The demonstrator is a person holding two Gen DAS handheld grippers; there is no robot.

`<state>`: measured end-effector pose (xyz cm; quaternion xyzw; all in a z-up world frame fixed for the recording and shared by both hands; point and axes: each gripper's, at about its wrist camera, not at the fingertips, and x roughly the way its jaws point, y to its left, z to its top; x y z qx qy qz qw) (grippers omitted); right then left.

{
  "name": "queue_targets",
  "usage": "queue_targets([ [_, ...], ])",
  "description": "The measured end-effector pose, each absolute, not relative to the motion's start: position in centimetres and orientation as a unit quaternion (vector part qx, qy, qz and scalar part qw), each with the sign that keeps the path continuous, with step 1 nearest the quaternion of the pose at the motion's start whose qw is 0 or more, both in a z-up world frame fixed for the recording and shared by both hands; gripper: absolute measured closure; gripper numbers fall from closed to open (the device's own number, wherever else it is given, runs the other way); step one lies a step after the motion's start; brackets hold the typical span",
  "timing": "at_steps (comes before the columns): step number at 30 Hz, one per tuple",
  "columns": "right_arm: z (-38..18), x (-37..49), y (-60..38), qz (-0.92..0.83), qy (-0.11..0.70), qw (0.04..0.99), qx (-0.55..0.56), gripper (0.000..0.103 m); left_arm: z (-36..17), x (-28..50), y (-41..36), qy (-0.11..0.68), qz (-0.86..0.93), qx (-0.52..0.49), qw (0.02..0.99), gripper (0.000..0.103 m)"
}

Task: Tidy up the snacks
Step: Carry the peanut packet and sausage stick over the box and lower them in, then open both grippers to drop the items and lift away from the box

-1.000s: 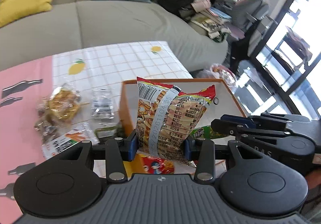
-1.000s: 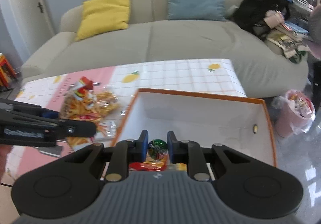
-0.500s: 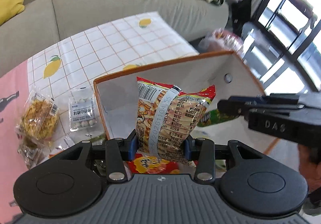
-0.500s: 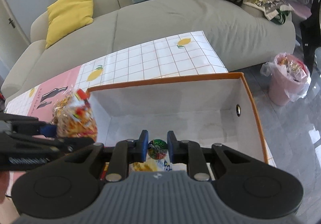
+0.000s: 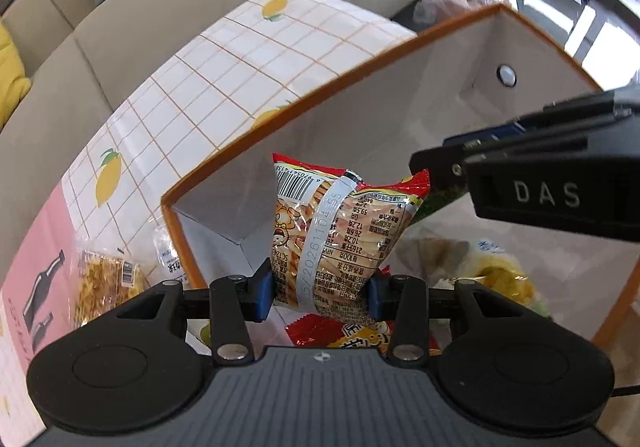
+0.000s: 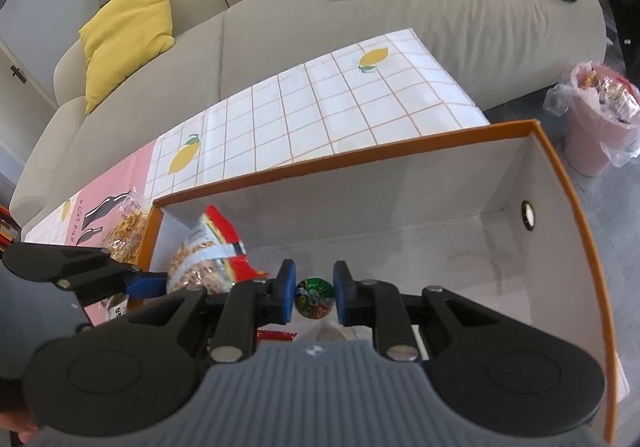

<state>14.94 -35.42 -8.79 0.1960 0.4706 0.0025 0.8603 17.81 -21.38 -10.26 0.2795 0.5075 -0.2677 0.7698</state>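
Jaws of the left gripper clamped on a red-and-gold snack bag, blue pads pressed to either side of it, bag upright with barcode at the top; held over the near left corner of the orange-rimmed box, just inside its rim; jaws of the right gripper narrow, closed on a small round green snack pack, held low inside the same box toward 6 o'clock of the right wrist view. In the left wrist view, right gripper reaching in from 3 o'clock, marked "DAS"; below it, at 4 o'clock, a yellow packet lying on the box floor; under the held bag, at 6 o'clock, a red packet. Outside the box, at 9 o'clock, a clear bag of golden snacks on the lemon-print tablecloth. In the right wrist view, left gripper with its bag at 9 o'clock; beige sofa beyond the table at 12 o'clock; yellow cushion at 11 o'clock; pink bin at 2 o'clock.
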Motion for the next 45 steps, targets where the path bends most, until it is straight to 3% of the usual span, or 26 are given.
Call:
queue_targets([
  [10, -10.5, 15.4, -34.9, -0.004, 0.504, 0.842, 0.190, 0.085, -11.7, 18.0, -21.7, 0.506, -0.268, 0.316, 0.756, 0.047],
  [14, -10.6, 15.1, -35.1, -0.003, 0.517, 0.836, 0.186, 0.085, -11.2, 18.0, -21.3, 0.502, -0.279, 0.302, 0.761, 0.027],
  [17, -10.7, 14.9, -35.1, -0.008, 0.528, 0.831, 0.175, 0.084, -10.4, 17.9, -20.5, 0.498, -0.289, 0.280, 0.768, 0.020],
  [30, -12.9, 15.8, -34.7, -0.001, 0.566, 0.802, 0.190, 0.084, -6.7, 18.8, -16.1, 0.525, -0.299, 0.118, 0.788, 0.020],
  [40, -14.7, 16.9, -32.8, 0.003, 0.596, 0.788, 0.158, 0.082, -6.6, 18.8, -15.7, 0.527, -0.297, 0.104, 0.789, 0.020],
  [43, -13.9, 16.6, -32.5, 0.002, 0.588, 0.797, 0.136, 0.069, -6.4, 18.6, -15.5, 0.526, -0.296, 0.100, 0.791, 0.020],
  [45, -13.1, 16.2, -32.6, -0.003, 0.579, 0.807, 0.118, 0.068, -6.1, 18.4, -15.4, 0.524, -0.294, 0.098, 0.793, 0.020],
])
